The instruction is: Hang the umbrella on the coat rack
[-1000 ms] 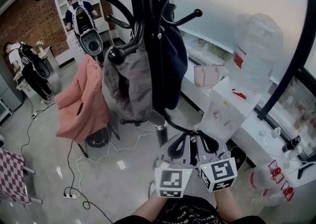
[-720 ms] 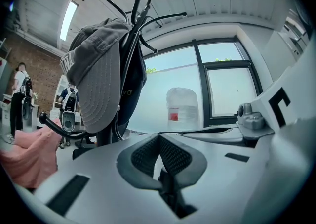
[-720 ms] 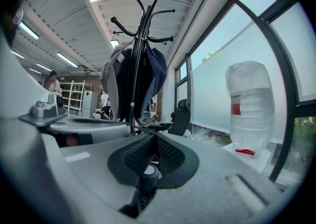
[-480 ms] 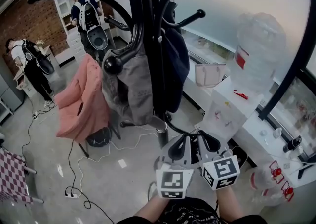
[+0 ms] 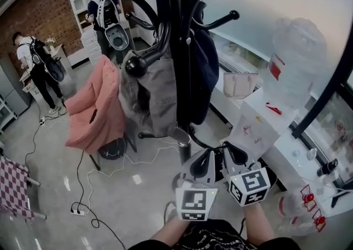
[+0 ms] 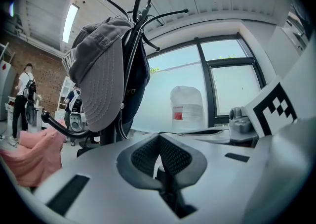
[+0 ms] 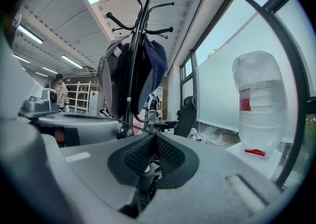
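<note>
Claws, left claw [image 6: 158,138] and right claw [image 7: 155,138], closed empty near coat rack [image 5: 177,50].

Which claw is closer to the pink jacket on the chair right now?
Left. The pink jacket lies up and left of the left claw in the head view; the right claw sits beside the left one, on its far side.

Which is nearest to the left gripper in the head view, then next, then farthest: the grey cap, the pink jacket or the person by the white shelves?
1. Grey cap, on the coat rack just ahead of the left gripper.
2. Pink jacket, farther off to the left.
3. Person by the white shelves, at the far back.
</note>
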Motion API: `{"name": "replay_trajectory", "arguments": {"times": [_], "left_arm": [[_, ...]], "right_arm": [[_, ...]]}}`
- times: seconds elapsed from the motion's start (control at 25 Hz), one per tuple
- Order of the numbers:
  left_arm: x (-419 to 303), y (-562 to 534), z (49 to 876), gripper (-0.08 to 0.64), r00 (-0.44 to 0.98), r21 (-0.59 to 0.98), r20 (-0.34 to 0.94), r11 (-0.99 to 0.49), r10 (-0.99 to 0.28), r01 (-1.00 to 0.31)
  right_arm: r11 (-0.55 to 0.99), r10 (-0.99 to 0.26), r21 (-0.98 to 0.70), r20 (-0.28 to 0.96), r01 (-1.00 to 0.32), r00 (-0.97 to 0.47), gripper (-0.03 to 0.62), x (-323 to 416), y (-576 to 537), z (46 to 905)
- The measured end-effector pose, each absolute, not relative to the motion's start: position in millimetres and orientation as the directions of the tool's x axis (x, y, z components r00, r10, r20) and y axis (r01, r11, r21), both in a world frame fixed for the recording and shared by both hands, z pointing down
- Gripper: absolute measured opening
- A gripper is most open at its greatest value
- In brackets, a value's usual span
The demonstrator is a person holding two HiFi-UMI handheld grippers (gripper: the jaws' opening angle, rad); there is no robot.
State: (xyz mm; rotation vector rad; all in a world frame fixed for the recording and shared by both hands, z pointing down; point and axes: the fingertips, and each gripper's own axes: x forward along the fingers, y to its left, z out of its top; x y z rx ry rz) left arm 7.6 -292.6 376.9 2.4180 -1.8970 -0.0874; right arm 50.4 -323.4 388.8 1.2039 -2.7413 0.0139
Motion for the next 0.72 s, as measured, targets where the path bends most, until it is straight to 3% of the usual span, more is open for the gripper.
{"name": "replay_trajectory", "arguments": {"times": [0.72], "left_arm": [[-22.8, -297.0, 395.6, 0.009, 0.156, 0.101, 0.053, -0.150, -0.986, -0.983]], "right_arm": [[0.742, -0.664, 0.038, 0.171, -0.669, -0.728, 0.003, 13.3, -323.1, 408.4]]}}
